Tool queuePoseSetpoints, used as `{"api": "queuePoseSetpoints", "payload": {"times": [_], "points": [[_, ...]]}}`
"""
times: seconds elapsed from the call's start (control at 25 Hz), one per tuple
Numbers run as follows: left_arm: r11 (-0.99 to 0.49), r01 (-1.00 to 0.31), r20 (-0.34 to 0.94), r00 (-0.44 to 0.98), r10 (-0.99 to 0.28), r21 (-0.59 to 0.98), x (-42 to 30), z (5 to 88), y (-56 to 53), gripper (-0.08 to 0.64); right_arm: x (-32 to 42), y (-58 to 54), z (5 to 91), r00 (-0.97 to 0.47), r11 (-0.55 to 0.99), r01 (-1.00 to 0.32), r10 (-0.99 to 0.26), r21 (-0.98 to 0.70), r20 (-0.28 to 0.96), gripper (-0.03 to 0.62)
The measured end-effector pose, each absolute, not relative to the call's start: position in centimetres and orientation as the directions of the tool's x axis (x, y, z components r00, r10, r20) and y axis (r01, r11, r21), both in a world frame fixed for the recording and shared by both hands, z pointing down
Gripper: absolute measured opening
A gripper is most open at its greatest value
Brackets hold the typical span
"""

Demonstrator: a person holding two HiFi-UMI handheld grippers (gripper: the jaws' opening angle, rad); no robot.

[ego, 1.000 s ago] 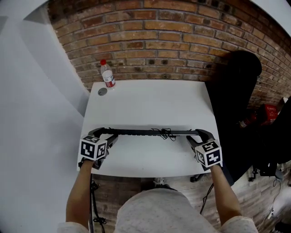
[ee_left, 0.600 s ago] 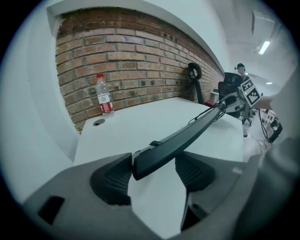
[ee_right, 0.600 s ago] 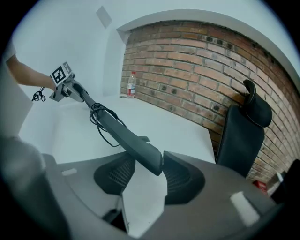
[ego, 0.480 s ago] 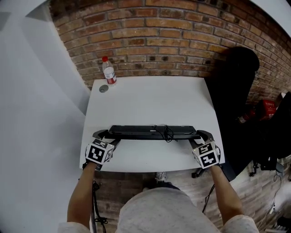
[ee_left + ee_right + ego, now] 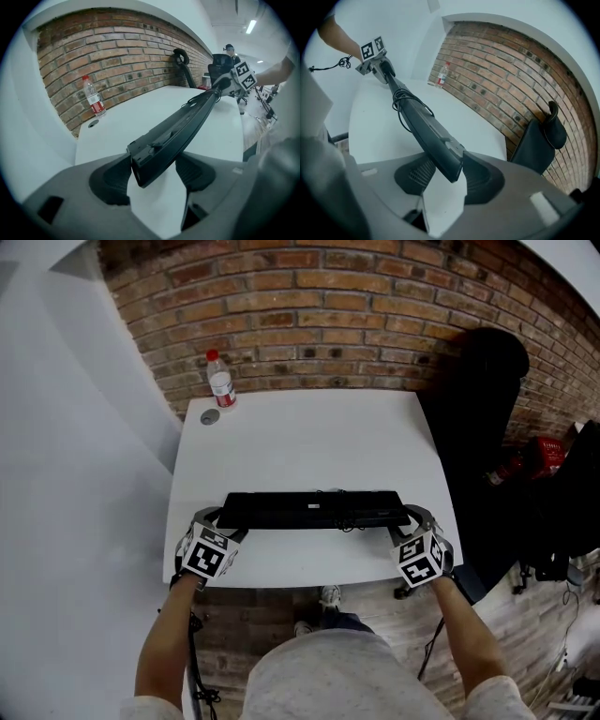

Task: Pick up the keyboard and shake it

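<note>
- Your left gripper (image 5: 218, 519) is clamped on the left end of the keyboard (image 5: 314, 510), a slim, flat slab of matte black plastic.
- Your right gripper (image 5: 415, 518) has its jaws closing on the right end, ribbed pads at its edges.
- The keyboard is tilted, clear above the smooth white table (image 5: 309, 437), with a thin black cable (image 5: 401, 105) looped against it.

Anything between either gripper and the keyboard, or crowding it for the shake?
Nothing visible. The left gripper and the right gripper, its jaws closing, each hold a keyboard end. Its cable is bunched mid-span; the bottle stands apart at the table's far corner.
</note>
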State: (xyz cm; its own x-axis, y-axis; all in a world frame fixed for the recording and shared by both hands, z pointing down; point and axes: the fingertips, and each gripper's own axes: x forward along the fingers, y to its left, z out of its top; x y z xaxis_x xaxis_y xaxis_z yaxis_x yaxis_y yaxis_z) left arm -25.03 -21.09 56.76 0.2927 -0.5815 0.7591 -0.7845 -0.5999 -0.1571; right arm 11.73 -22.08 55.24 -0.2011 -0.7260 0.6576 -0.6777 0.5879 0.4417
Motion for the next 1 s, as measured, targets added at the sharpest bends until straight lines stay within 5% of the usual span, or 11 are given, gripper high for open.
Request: {"api": "queuePoseSetpoints", "payload": {"times": [1.0], "points": [[-0.679,-0.705,0.820,0.257,-0.511,-0.202,-24.5,60.2,-18.8,0.337,11.8,-19.7,58.8,-0.110,0.724,-0.428,-0.636,0.541,0.764,0.252]]}}
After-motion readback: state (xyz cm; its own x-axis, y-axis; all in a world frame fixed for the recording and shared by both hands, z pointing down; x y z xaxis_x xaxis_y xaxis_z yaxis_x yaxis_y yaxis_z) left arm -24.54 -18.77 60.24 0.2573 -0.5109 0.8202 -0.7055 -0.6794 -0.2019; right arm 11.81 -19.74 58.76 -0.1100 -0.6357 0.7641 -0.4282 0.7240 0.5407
